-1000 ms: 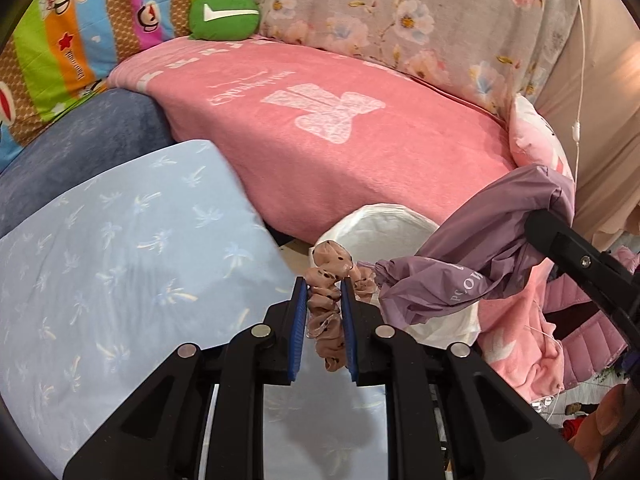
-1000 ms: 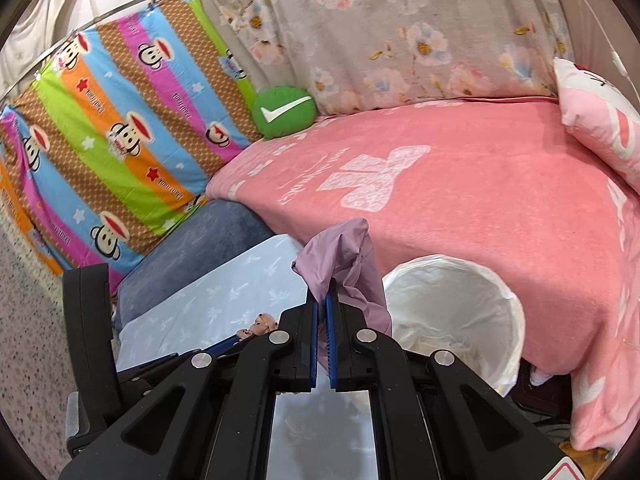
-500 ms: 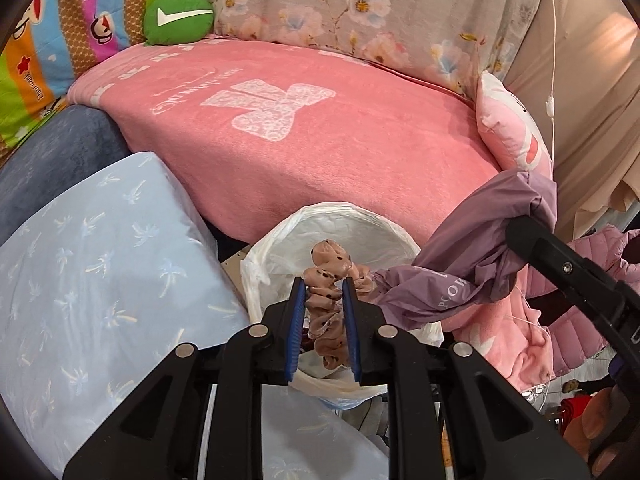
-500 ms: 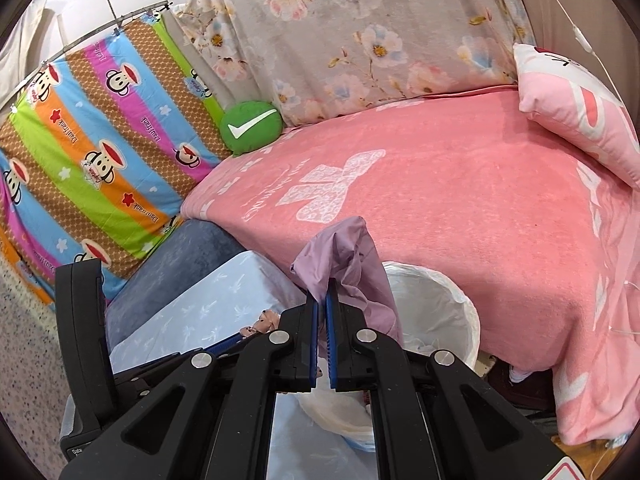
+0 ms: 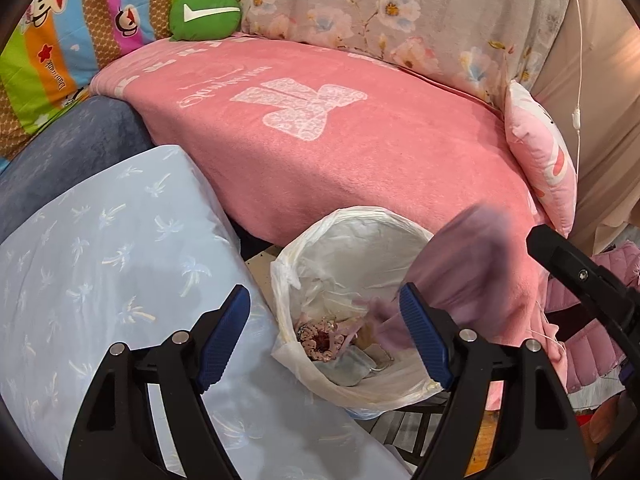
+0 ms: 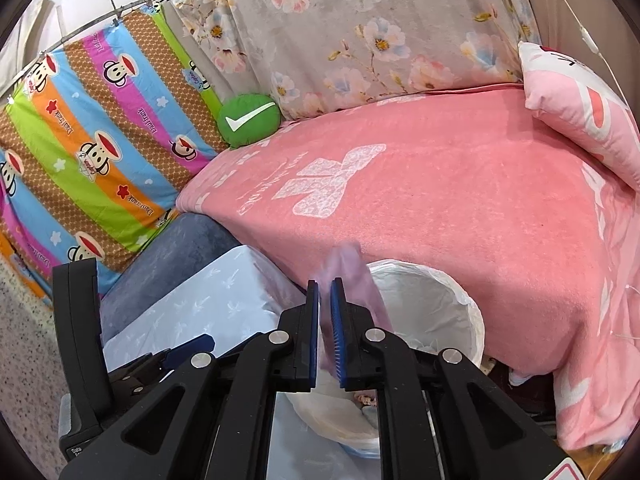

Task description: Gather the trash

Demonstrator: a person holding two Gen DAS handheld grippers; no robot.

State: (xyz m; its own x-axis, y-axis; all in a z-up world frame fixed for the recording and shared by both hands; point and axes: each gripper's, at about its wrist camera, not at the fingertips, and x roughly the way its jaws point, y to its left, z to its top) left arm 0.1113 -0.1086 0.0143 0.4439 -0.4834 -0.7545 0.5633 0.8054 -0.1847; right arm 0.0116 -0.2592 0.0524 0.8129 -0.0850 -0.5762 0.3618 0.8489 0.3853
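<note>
A white-lined trash bin [image 5: 344, 220] stands between the bed and a light blue cushion; it also shows in the right wrist view [image 6: 436, 280]. My left gripper [image 5: 324, 332] is open above the bin. The pink patterned scrunchie [image 5: 318, 340] lies inside the bin on other trash. A purple plastic bag [image 5: 468, 272], blurred by motion, hangs over the bin's right side. In the right wrist view my right gripper [image 6: 325, 312] has its jaws slightly apart with the blurred purple bag [image 6: 352, 276] between and beyond them.
A pink blanket [image 5: 340, 128] covers the bed behind the bin. A light blue cushion [image 5: 100, 280] lies at the left. A pink pillow [image 5: 540, 152] sits at the right, a green round cushion [image 5: 204, 12] at the back. Pink clothing [image 5: 592, 332] lies at lower right.
My left gripper opened and the scrunchie dropped into the bin. My right gripper's jaws parted a little and the purple bag is blurred, moving down toward the bin.
</note>
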